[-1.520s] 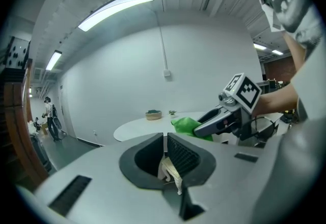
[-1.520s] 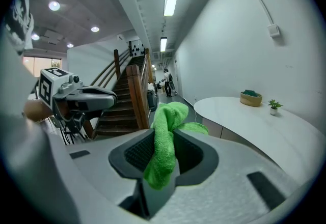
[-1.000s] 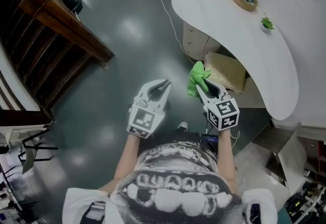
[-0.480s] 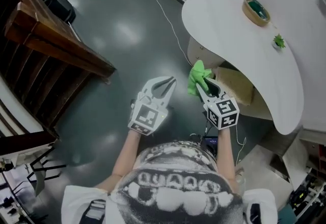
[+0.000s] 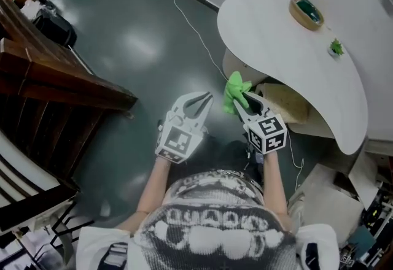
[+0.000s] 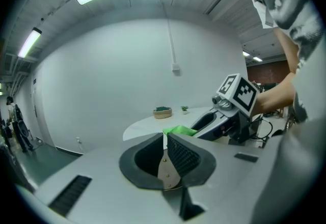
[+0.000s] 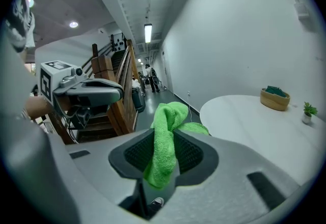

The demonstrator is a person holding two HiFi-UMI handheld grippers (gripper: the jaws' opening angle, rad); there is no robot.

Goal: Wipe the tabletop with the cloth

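Note:
A bright green cloth is pinched in my right gripper, held in the air just short of the near left end of the white curved tabletop. In the right gripper view the cloth hangs bunched between the shut jaws, and the tabletop lies ahead to the right. My left gripper floats beside it over the dark floor, jaws shut with nothing between them. The left gripper view also catches the cloth and the right gripper.
A round basket with green contents and a small green plant stand on the table's far side. Under the table are a cabinet and a brown box. A white cable crosses the floor. Wooden stairs rise at left.
The view has swung: the table now sits closer and more to the right of the grippers, the stairs nearer at left. Both grippers keep their pose, the cloth still held.

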